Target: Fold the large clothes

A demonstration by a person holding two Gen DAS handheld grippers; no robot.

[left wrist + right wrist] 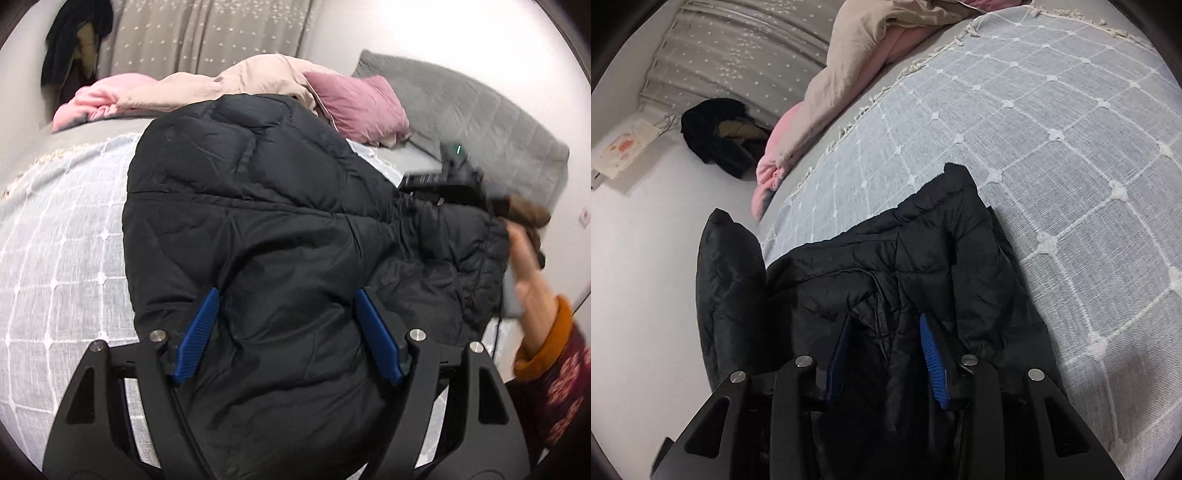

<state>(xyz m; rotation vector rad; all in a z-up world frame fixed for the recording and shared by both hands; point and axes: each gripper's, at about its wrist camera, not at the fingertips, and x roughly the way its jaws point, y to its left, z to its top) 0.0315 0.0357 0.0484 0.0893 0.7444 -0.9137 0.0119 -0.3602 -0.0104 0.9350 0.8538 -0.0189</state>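
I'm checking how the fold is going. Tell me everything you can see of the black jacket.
The black jacket is puffy, quilted and slightly shiny, with a thin cord. It lies rumpled on the checked bedspread. The right gripper pinches a bunched fold; the left gripper is open above it.

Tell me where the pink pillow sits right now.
In the left wrist view, the pink pillow lies at the far end of the bed, right of the beige duvet, against the grey headboard cushion, just beyond the black puffer jacket.
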